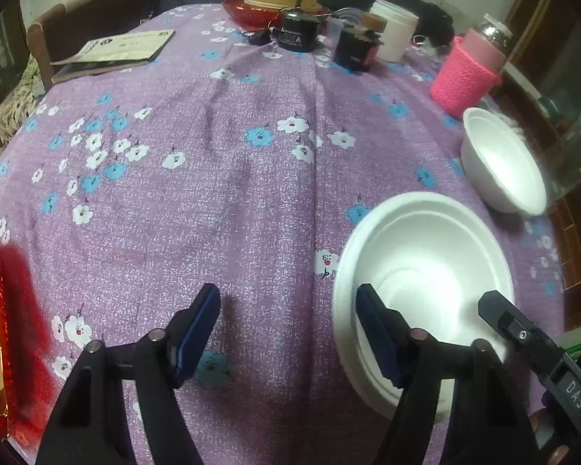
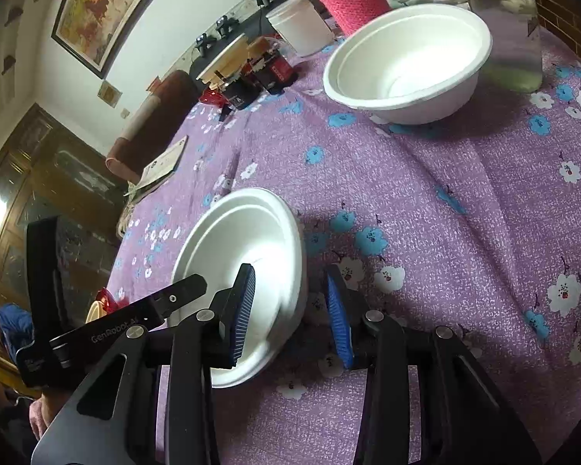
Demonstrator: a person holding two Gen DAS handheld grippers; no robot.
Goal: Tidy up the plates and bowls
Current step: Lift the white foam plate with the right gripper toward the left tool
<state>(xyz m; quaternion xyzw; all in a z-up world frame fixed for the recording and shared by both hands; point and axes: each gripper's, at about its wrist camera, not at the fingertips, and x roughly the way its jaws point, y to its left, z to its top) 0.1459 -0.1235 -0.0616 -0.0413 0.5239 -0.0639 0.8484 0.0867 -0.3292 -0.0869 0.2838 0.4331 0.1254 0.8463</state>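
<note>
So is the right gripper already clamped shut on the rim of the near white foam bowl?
No, the right gripper is open, its fingers straddling the near white foam bowl's rim with gaps visible.

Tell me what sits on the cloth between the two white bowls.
Nothing: between the near bowl and the far bowl the right wrist view shows only bare flowered tablecloth.

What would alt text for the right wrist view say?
The right hand-held gripper is open, straddling the rim of a white foam bowl on a purple floral tablecloth. A second white bowl sits farther back, apart.
</note>
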